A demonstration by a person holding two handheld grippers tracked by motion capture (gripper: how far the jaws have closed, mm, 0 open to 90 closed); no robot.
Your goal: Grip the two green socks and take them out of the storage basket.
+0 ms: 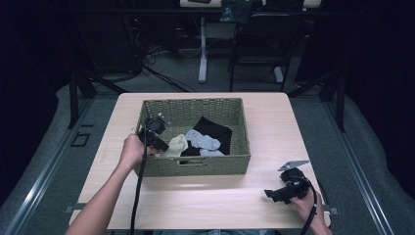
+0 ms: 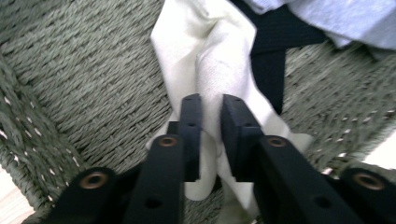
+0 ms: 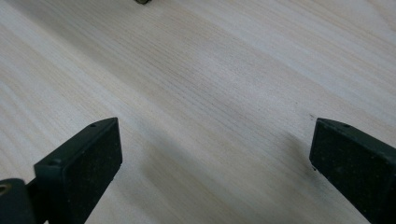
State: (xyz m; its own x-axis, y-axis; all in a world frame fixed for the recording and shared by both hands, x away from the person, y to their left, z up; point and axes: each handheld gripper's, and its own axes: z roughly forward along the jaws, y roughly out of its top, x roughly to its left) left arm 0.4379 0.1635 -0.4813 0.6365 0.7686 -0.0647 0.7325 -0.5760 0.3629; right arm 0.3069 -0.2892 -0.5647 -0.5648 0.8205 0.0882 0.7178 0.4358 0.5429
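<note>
The person is standing at the near side of the pale wooden table (image 1: 274, 127), and I am taking the green woven rectangular basket (image 1: 195, 166) on it as my landmark. The left hand (image 1: 130, 151) is reaching over the left wall of this basket, and the left gripper (image 1: 164, 147) is pointing down into the left part of it.

In the left gripper view, the left gripper (image 2: 211, 122) is pinching a fold of the cream-white cotton sock (image 2: 219, 60). The two black jaws are standing almost together, with only the bunched cloth between them, and the pads are pressing on it from both sides. The sock is lying on the woven floor of the basket, close to the left wall. From above, the same cream-white sock (image 1: 177, 144) is lying in the left half of the basket, just beside the gripper.

To the right of it, inside the basket, the light grey sock (image 1: 204, 142) is resting partly on the black piece of cloth (image 1: 215, 131). In the left gripper view, the black cloth (image 2: 271, 70) is passing behind the white sock, and the grey sock (image 2: 345, 18) is lying beyond it.

The right hand (image 1: 308, 203) is resting on the table in front of the basket and well to its right, holding the right gripper (image 1: 271, 195). In the right gripper view, the jaws of this gripper (image 3: 212, 154) are standing wide apart over bare wood, holding nothing.
</note>
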